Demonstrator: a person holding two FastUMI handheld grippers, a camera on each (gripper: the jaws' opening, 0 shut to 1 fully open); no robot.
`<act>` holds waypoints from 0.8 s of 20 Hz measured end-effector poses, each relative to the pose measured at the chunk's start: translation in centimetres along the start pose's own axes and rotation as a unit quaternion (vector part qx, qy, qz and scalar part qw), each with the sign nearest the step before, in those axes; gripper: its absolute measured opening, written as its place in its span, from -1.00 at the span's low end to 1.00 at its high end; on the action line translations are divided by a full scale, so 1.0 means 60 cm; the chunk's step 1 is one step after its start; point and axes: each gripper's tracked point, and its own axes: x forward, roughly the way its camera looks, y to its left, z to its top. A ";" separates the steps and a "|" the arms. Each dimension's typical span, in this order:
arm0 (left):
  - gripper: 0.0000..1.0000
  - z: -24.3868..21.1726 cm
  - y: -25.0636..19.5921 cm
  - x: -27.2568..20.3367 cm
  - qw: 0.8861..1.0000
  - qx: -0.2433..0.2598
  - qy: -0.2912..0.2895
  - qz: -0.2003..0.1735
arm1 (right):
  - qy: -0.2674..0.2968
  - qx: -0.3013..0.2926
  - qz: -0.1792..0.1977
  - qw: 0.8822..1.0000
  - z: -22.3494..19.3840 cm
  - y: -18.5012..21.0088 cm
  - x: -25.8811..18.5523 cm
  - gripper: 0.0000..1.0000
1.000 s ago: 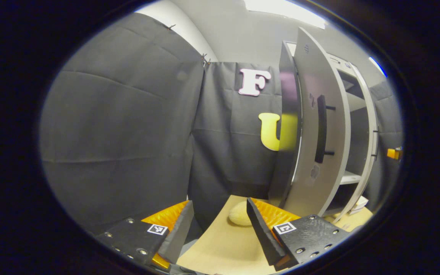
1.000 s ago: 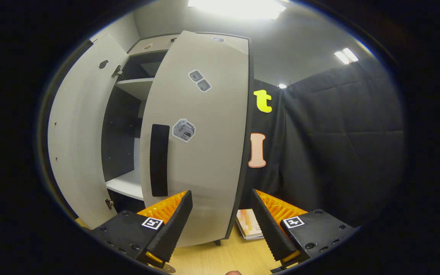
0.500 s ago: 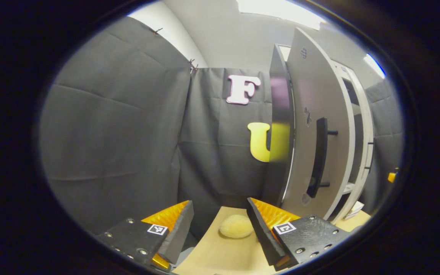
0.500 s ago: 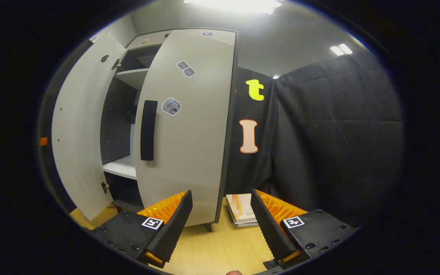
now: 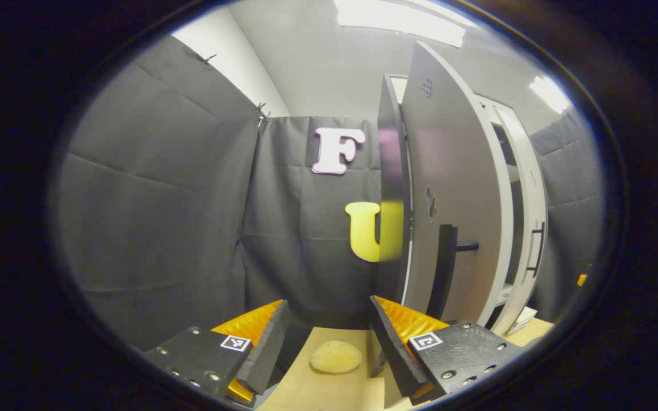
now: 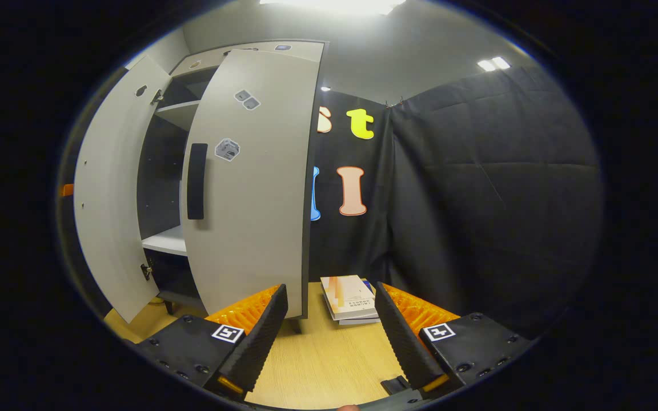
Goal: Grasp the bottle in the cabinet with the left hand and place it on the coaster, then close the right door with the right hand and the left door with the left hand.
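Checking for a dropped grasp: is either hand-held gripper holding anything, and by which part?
Nothing is held. The left hand-held gripper and the right hand-held gripper are both open, with nothing between their fingers.

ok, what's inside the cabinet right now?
Through the gap between the doors, the cabinet shows a white shelf with nothing visible on it. The right door covers the rest.

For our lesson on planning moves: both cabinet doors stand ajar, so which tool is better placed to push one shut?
Probably the right tool: open, with the right door just ahead. The left tool faces the left door edge-on.
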 end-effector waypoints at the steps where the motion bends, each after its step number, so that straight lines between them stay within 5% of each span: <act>1: 0.72 0.002 -0.009 0.000 1.000 0.004 -0.002 -0.003 | 0.002 0.001 -0.003 1.000 -0.003 -0.008 -0.002 0.95; 5: 0.72 -0.001 -0.051 0.013 1.000 0.007 0.001 -0.018 | 0.011 0.002 -0.016 1.000 -0.018 -0.044 -0.012 0.96; 16: 0.72 0.010 -0.058 0.013 0.999 0.039 -0.004 0.019 | 0.013 0.025 -0.027 0.999 -0.024 -0.122 -0.015 0.95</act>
